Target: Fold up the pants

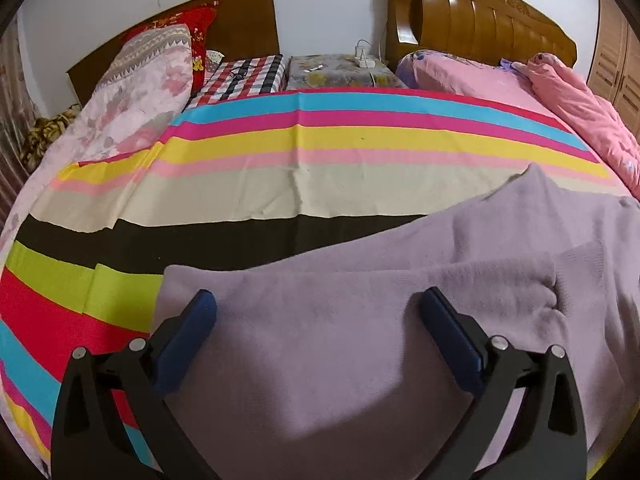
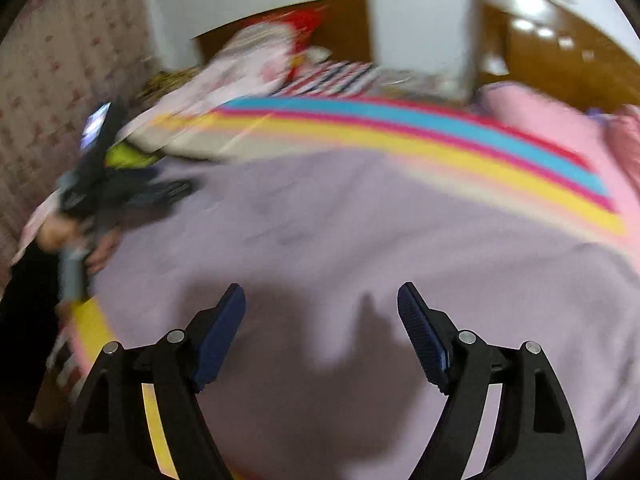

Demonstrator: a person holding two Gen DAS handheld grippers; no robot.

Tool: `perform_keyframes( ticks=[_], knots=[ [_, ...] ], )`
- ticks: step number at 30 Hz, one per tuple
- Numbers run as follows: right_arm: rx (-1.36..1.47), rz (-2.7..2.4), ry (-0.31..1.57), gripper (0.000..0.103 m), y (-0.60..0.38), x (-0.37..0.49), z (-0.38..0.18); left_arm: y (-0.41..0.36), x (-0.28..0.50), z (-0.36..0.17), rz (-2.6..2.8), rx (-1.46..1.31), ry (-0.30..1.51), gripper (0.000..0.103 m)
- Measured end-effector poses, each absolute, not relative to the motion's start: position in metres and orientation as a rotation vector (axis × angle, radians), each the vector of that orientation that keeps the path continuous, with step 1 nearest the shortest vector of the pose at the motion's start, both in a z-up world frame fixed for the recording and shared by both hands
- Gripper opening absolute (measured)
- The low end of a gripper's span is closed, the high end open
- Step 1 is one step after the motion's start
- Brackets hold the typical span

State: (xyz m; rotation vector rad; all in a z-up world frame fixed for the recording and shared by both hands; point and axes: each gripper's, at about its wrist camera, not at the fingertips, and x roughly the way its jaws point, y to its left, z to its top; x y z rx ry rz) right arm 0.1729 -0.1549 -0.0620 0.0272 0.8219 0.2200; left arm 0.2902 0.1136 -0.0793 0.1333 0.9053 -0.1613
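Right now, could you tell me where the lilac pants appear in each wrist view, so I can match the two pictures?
Left wrist view: the lilac pants fill the lower centre and right, under the open left tongs.
Right wrist view: the pants cover the whole middle and bottom, beneath the open right tongs; the picture is blurred.
Shared landmark: the striped sheet's blue band, running behind the pants in both.
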Motion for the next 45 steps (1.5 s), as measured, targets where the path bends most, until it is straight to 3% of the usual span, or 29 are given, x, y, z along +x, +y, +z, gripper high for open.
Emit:
perform_keyframes(
  ticks=[4,6,9,30,37,45],
  knots=[
    [-0.062,0.089,0.958,0.079,-0.203,0.201,-0.083,0.112,0.292,-0.078,-0.161,0.136,0.908,0.102],
    [-0.076,0.116,1.005,0.089,-0.216,0.205,-0.096,0.113,0.292,-0.078,-0.166,0.126,0.912,0.102],
    [-0.038,0.156,1.050,0.089,-0.248,0.189,-0.095,0.112,0.293,-0.078,-0.165,0.127,0.913,0.102],
    [0.017,0.152,0.962,0.089,-0.294,0.114,-0.097,0.113,0.293,-0.077,-0.163,0.129,0.915,0.102],
    [0.206,0.058,0.747,0.089,-0.332,0.049,-0.067,0.113,0.294,-0.078,-0.160,0.133,0.914,0.102],
    [0.665,-0.044,0.686,0.090,-0.388,-0.009,-0.099,0.113,0.294,-0.076,-0.135,0.168,0.900,0.102]
  ],
)
